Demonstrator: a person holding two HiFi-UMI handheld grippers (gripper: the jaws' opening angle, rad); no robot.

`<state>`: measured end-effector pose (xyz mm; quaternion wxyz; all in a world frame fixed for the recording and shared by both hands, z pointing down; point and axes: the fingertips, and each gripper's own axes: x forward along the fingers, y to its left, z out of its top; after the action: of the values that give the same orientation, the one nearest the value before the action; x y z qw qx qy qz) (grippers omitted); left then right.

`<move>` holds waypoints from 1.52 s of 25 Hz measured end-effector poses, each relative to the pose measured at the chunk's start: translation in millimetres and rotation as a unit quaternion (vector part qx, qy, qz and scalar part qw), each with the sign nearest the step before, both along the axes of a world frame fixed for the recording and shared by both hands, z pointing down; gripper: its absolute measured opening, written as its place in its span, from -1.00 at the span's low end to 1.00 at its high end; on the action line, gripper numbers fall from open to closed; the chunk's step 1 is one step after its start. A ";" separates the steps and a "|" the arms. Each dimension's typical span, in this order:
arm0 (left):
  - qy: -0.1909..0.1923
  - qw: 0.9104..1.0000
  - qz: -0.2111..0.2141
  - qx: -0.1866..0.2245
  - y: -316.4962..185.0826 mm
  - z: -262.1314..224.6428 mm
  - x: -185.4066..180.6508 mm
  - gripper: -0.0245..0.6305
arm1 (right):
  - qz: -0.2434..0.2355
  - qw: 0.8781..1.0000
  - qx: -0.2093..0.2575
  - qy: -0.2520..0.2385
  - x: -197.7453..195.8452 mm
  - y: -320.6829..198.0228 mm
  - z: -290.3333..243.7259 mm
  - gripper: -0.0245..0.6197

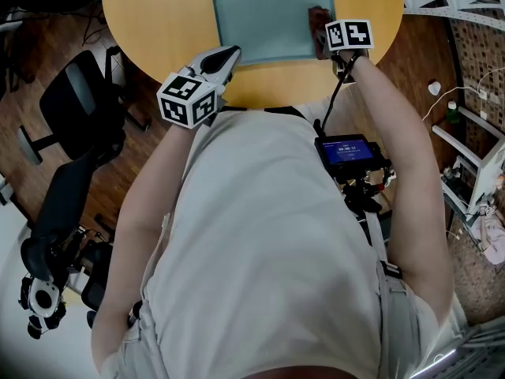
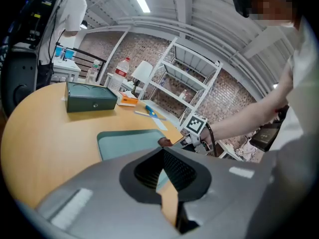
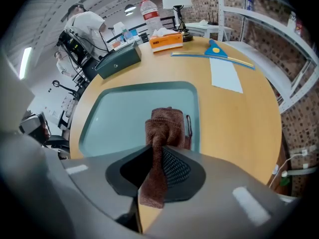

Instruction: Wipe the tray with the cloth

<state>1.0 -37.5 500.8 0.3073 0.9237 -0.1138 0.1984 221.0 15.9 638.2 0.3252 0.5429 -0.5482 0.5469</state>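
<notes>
The right gripper [image 3: 158, 156] is clenched on the cloth [image 3: 164, 126]. In the right gripper view, a brown strip of it is pinched between the two jaws at the lower middle of the frame. The rest bunches up just beyond the tips. That bunch sits on the right part of the tray [image 3: 124, 113], close inside its right rim. In the head view this gripper [image 1: 335, 50] points steeply down at the upper right of centre, with the cloth [image 1: 319, 28] at the tray's [image 1: 268, 22] right edge.

The left gripper [image 2: 162, 151] holds nothing. Its own view shows the jaw tips meeting, with only the table top visible through the slit below them. In the head view it [image 1: 225, 58] lies over bare table [image 1: 158, 22], just below the tray's lower left corner. Whether it touches the wood I cannot tell.

The tray is a pale teal rectangle with rounded corners, lying flat on the round wooden table. Further out in the right gripper view, a dark green box [image 3: 119, 59] stands at the upper left. An orange tissue box [image 3: 167, 41] and a water bottle [image 3: 151, 11] stand at the top centre. A sheet of paper [image 3: 225, 75] lies to the upper right, well apart from the tray. A white shelf rack [image 2: 184, 83] stands behind the table in the left gripper view. A black office chair [image 1: 79, 101] stands at the head view's left.
</notes>
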 end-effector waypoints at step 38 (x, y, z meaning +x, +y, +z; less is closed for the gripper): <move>-0.003 1.000 -0.026 0.016 39.7 -17.4 38.6 -0.93 | -0.207 0.976 0.066 0.019 25.1 49.0 -17.7 -0.73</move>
<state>39.6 2.3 483.4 0.2968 0.9247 -0.1416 0.1917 246.1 64.9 620.5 0.4051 0.4485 -0.6770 0.4200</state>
